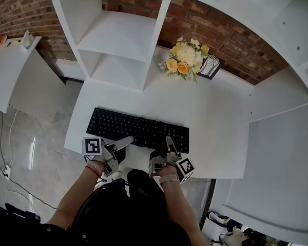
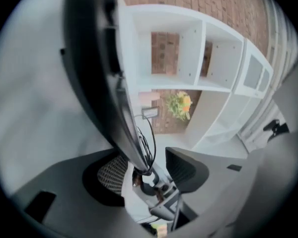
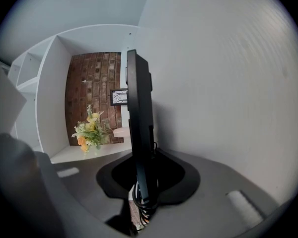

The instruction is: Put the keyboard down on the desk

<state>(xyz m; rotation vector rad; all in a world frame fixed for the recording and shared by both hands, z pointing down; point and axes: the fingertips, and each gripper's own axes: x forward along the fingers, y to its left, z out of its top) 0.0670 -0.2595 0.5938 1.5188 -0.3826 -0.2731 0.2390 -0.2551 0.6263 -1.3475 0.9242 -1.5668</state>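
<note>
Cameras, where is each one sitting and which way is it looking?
Head view: on the person's head, looking steeply down at the desk and keyboard; both forearms, the left claw and right claw show.
Left gripper view: on the left claw, looking along its wide-open jaws towards the shelves; the keyboard's edge stands between them.
Right gripper view: on the right claw, looking along its jaws, shut on the keyboard, towards the brick wall.
Shared: all three show the keyboard and the flowers.
</note>
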